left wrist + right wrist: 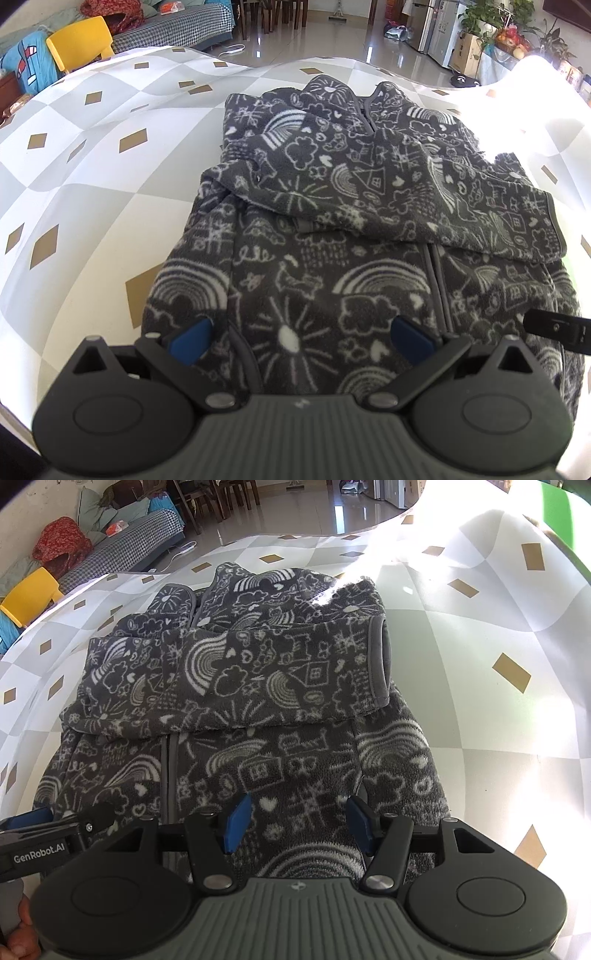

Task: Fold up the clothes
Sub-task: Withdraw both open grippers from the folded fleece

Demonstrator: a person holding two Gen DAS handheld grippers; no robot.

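A dark grey fleece jacket (332, 221) with white doodle prints lies front up on the checked tablecloth (92, 177). Its zip is closed, and a sleeve (236, 679) is folded across the chest, its cuff (382, 661) to the right. My left gripper (301, 339) hovers over the jacket's near hem, left of the zip, its blue pads (190, 341) wide apart with nothing pinched. My right gripper (298, 823) is over the hem to the right of the zip, its pads (236, 823) apart and gripping no fabric. Each gripper shows at the edge of the other's view: the left gripper (55, 830), the right gripper (557, 330).
The tablecloth (498, 709) stretches on both sides of the jacket, with glaring sunlight on the right. Beyond the far table edge are a yellow chair (79, 42), a sofa (177, 26), a shiny tiled floor and a fridge (439, 29). A hand (18, 934) shows at the bottom left.
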